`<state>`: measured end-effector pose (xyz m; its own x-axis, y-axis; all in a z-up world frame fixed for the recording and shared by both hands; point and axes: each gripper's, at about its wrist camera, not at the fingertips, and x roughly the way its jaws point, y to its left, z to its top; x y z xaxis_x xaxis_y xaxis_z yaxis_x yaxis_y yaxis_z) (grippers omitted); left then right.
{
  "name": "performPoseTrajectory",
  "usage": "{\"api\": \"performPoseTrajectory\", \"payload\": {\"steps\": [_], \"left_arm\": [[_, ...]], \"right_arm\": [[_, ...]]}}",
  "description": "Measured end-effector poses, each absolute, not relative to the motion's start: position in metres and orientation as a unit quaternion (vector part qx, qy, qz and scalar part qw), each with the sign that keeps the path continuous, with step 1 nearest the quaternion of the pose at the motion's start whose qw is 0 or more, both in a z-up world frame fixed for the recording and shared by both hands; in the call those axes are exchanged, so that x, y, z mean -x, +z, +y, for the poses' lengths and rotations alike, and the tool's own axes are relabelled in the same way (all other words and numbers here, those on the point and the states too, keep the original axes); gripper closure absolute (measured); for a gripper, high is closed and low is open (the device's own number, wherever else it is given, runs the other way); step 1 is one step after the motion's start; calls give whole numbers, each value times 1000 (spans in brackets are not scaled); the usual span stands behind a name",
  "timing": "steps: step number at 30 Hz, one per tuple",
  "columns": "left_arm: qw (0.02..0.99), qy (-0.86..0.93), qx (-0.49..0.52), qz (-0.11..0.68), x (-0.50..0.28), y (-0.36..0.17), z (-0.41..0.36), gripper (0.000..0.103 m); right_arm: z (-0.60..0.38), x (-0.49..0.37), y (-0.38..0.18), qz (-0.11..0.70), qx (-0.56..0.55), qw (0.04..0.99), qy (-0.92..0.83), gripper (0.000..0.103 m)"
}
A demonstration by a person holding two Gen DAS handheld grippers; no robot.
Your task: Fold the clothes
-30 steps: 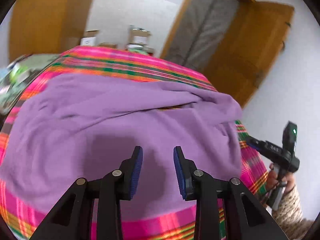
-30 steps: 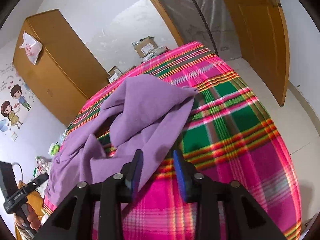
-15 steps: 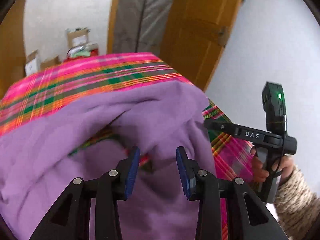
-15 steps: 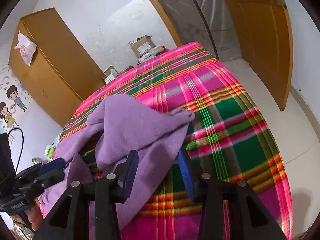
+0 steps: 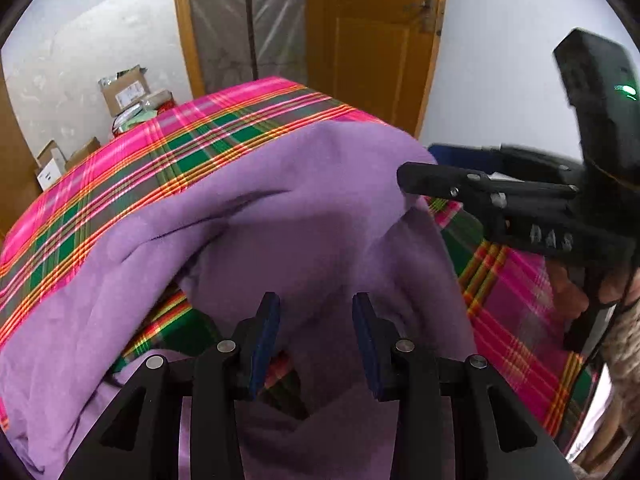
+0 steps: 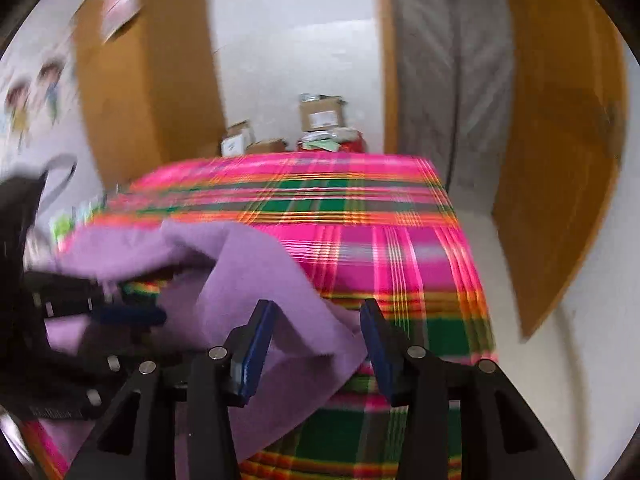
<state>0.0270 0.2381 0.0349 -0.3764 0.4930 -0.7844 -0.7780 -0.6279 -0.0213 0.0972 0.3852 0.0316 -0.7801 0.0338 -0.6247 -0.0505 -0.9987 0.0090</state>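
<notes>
My left gripper hovers low over the soft purple fleece garment, its blue-padded fingers standing apart with nothing between them. The garment lies rumpled across the near half of the bench, which is covered by a pink, green and orange plaid cloth. One fold of the fleece arches up off the cloth, and a patch of plaid shows in the hollow beneath it, just left of my left fingers.

My right gripper sits at the garment's right edge, its fingers also apart; a flap of the purple fleece lies between and below them, but they do not pinch it. In the left view the right gripper's black tips reach the raised right corner of the fleece, touching or just beside it; I cannot tell which.

Beyond the far end of the bench stand brown cardboard boxes against a white wall, with an orange wooden door on the far right.
</notes>
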Motion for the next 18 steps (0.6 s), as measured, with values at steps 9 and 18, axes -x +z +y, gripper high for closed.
{"api": "performPoseTrajectory", "payload": {"steps": [9, 18], "left_arm": [[386, 819, 405, 125, -3, 41, 227, 64], [405, 826, 378, 104, 1, 55, 222, 64]], "right_arm": [[377, -92, 52, 21, 311, -12, 950, 97], [388, -57, 82, 87, 289, -32, 953, 97]]}}
